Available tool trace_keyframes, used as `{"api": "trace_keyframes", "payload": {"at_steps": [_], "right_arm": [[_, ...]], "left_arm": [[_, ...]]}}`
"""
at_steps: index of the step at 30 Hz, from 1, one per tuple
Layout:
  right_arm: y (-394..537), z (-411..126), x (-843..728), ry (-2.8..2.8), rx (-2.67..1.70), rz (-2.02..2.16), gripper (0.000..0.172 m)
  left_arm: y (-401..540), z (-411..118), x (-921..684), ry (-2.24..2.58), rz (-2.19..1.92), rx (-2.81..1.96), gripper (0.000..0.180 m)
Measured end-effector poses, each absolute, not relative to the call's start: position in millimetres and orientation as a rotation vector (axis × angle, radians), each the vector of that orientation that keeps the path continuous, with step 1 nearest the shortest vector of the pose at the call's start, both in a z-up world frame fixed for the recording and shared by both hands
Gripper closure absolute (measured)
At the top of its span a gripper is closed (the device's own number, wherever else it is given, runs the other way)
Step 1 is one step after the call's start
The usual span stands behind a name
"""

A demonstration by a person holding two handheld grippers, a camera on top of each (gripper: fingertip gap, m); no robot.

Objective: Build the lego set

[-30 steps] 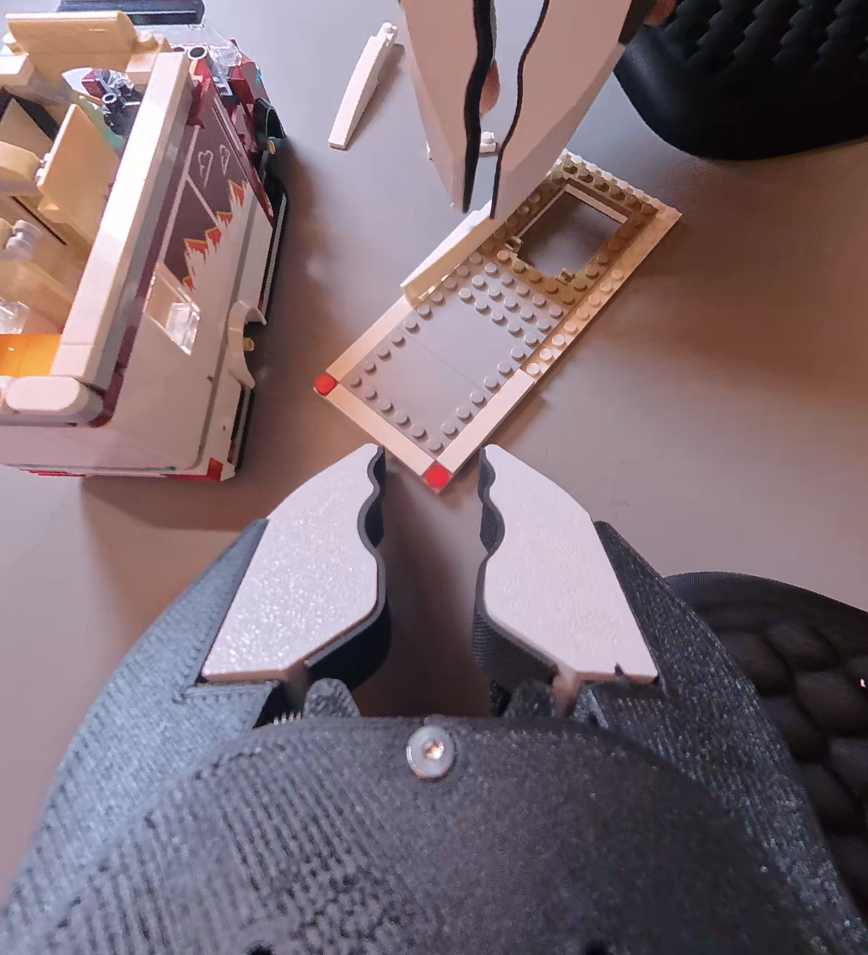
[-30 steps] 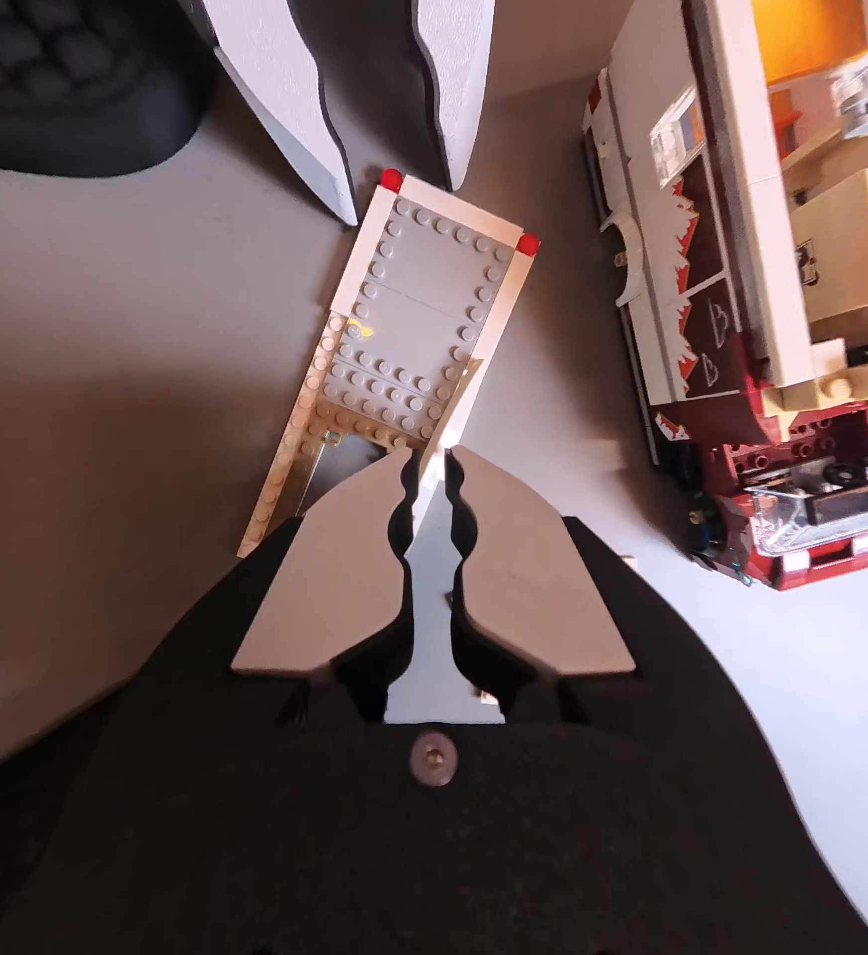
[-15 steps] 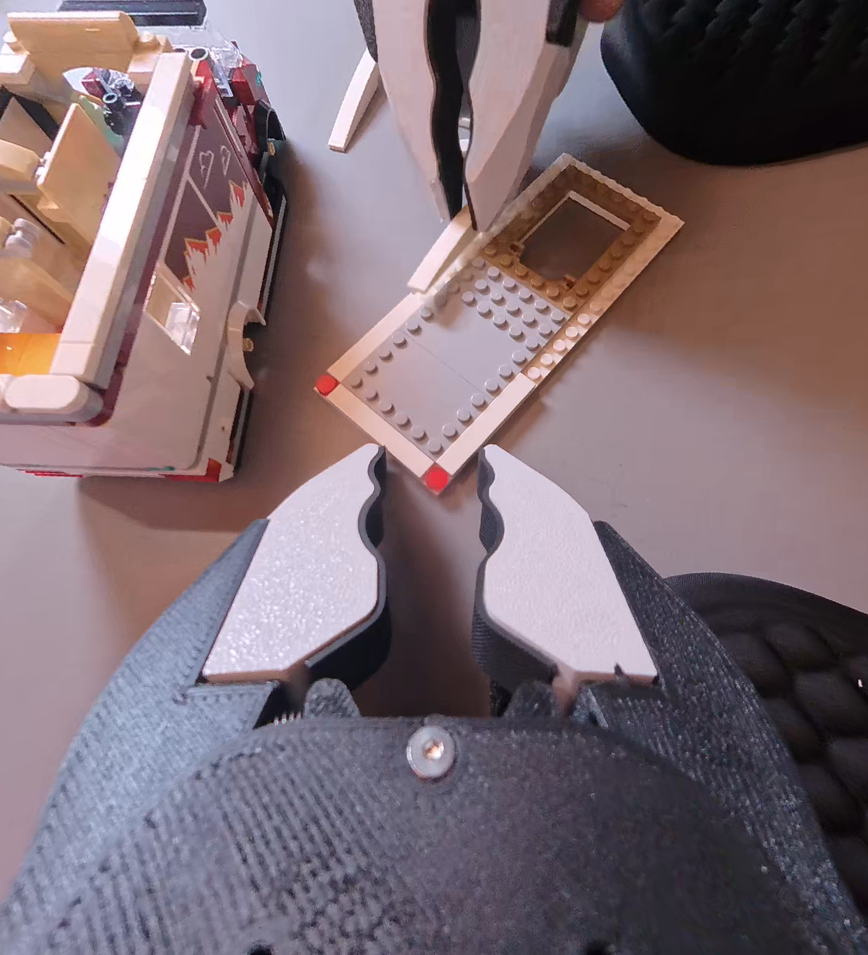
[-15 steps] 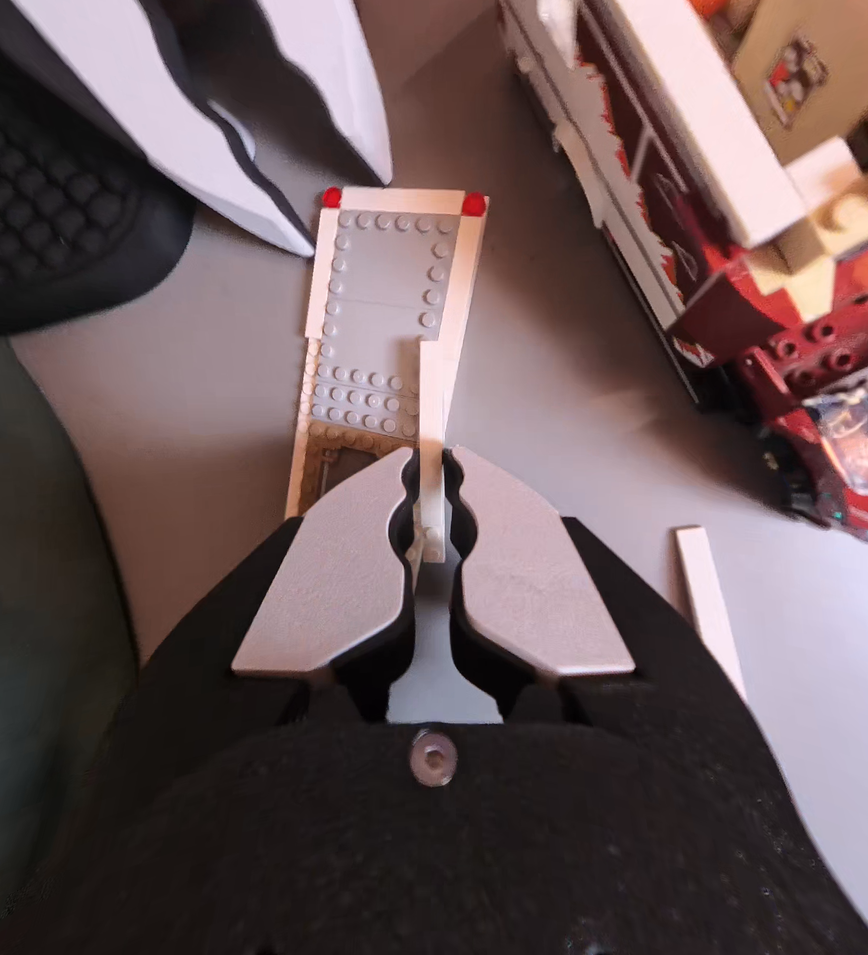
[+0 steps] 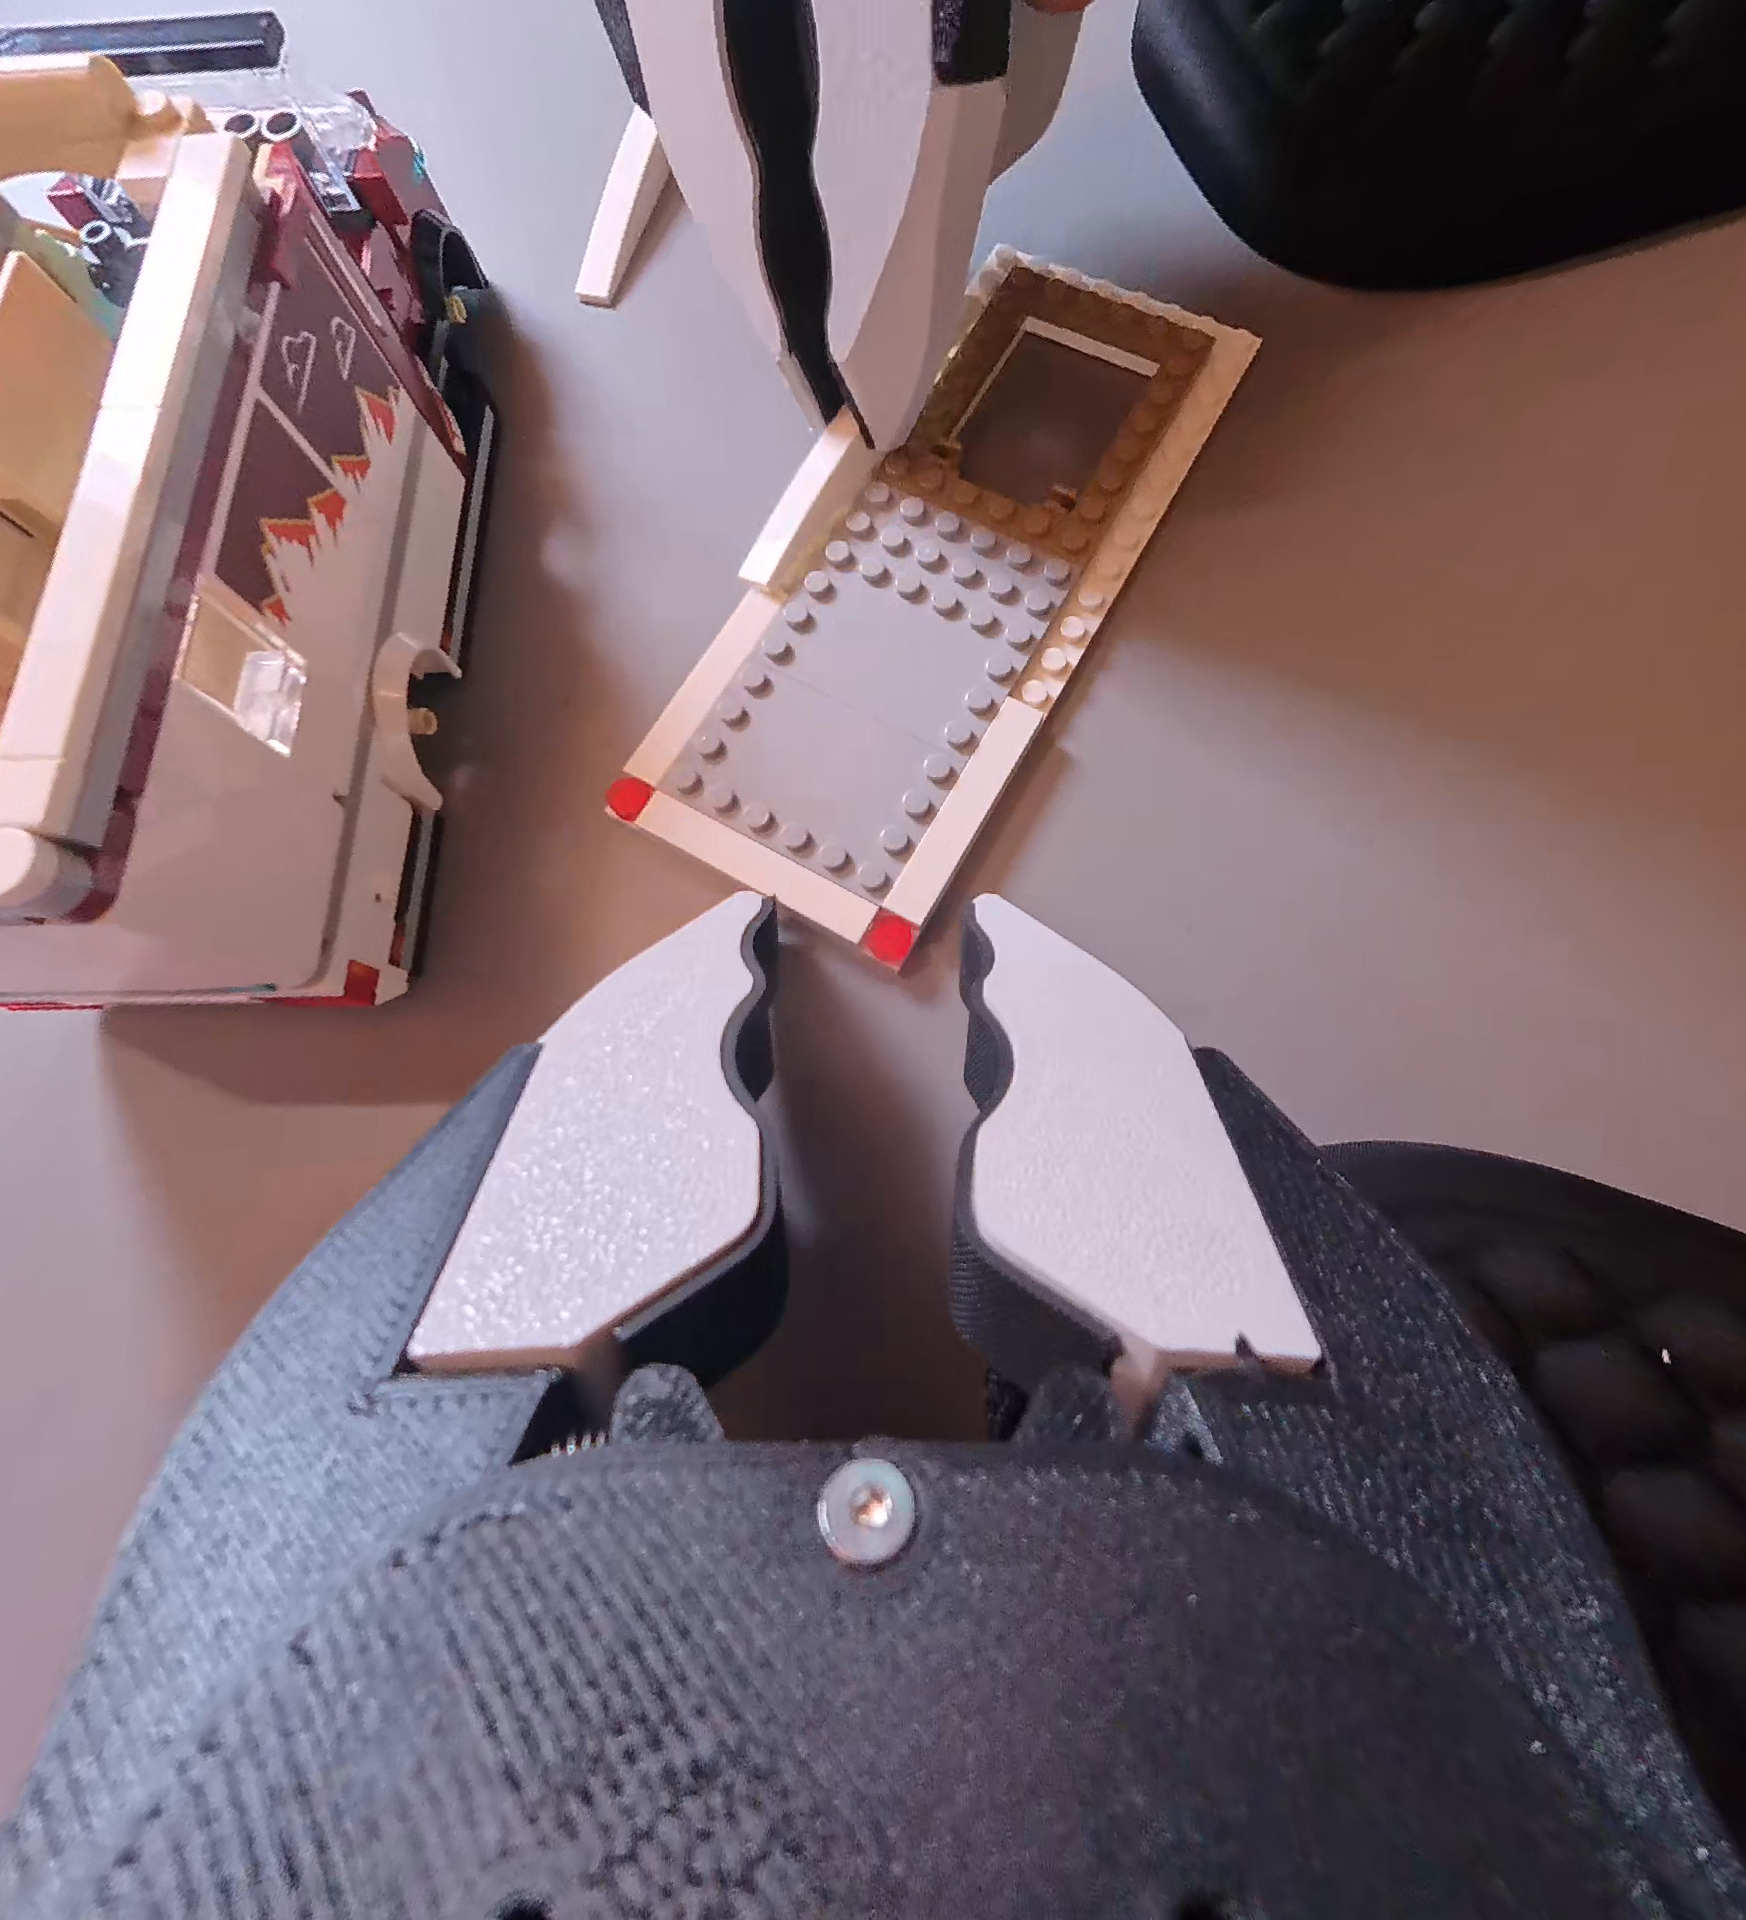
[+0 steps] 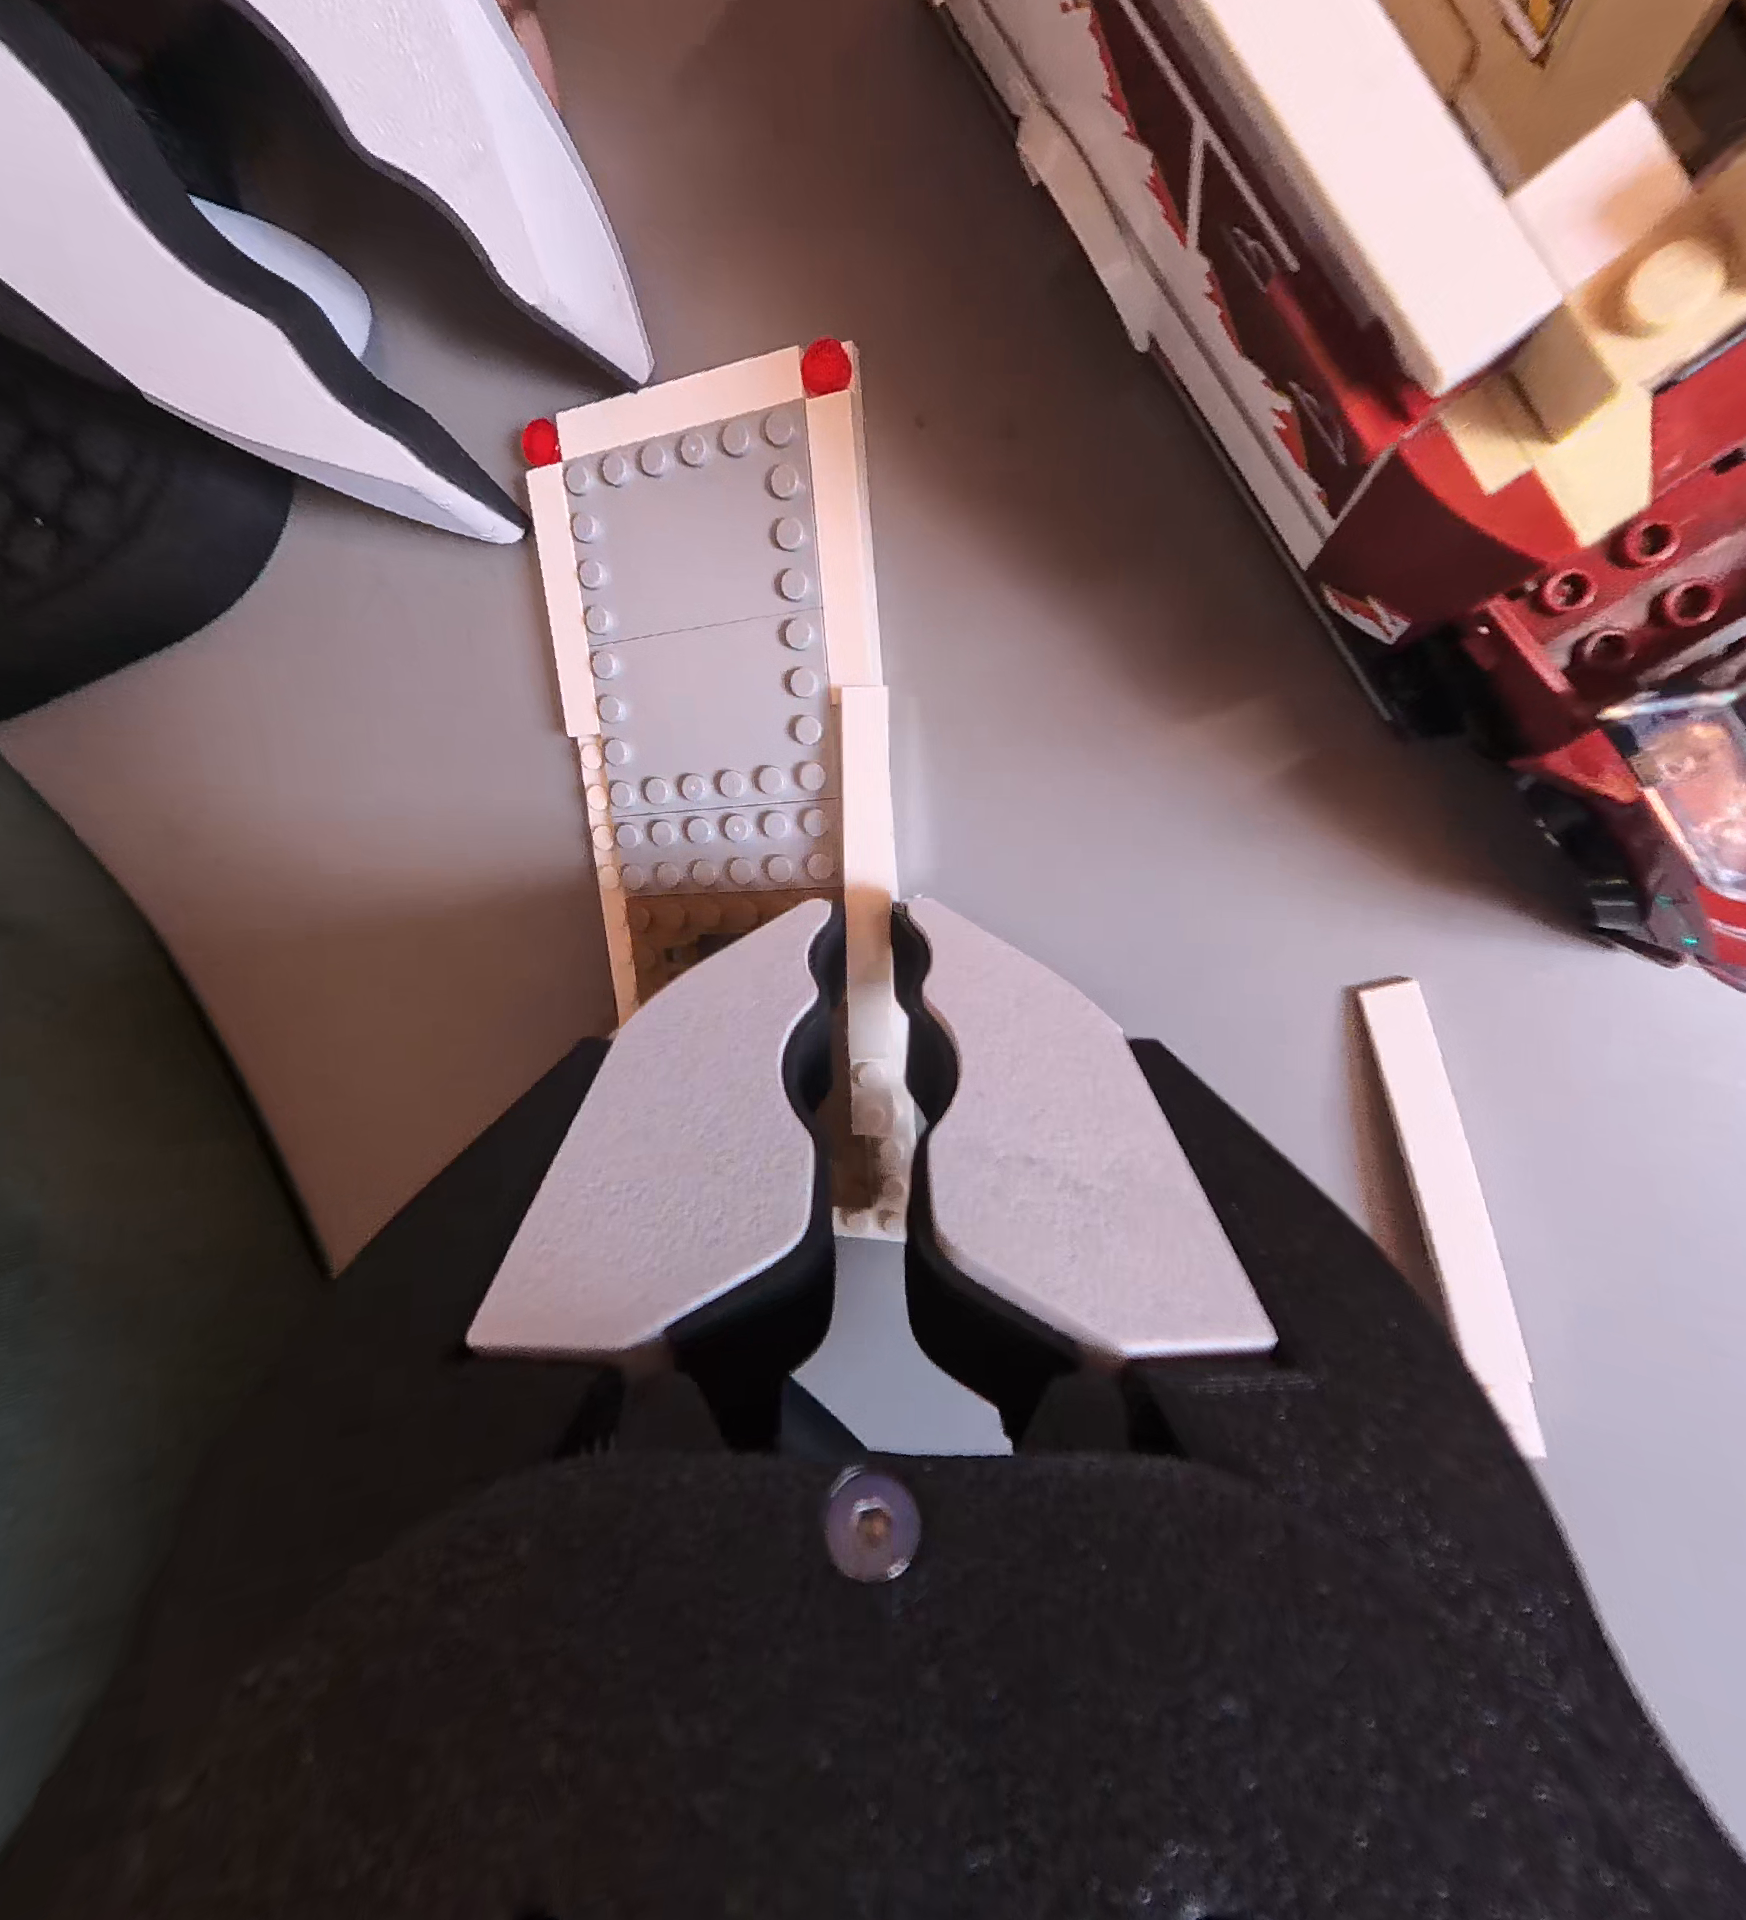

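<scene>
A long white strip is pinched between the two pads of the right gripper. The strip is laid along one long edge of a flat brick plate, which is grey in the middle with a white rim and red dots at two corners. The plate is seen flat on the grey table. The left gripper is spread wide, with nothing in it, just beside the plate's red corner. A big brick van is seen near the plate. Another white strip is seen lying apart.
</scene>
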State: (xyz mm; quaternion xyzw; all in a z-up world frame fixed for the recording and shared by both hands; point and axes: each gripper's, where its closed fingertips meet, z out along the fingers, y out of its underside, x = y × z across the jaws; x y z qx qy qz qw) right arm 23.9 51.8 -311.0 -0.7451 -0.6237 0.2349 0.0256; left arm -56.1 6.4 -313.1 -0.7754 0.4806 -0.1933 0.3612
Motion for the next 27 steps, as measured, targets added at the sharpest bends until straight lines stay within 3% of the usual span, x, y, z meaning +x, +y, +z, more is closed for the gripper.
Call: {"api": "trace_keyframes", "payload": {"at_steps": [10,27], "right_arm": [[52.1,-313.6,26.9,-2.058,-2.227,0.614,0.165],[45.7,-305.4,27.7,-2.042,-2.221,0.817,0.154]], "left_arm": [[6.4,-313.6,-56.1,1.239,-0.498,-1.998,0.147],[5.4,-314.5,-56.7,1.239,-0.514,-2.005,0.146]]}}
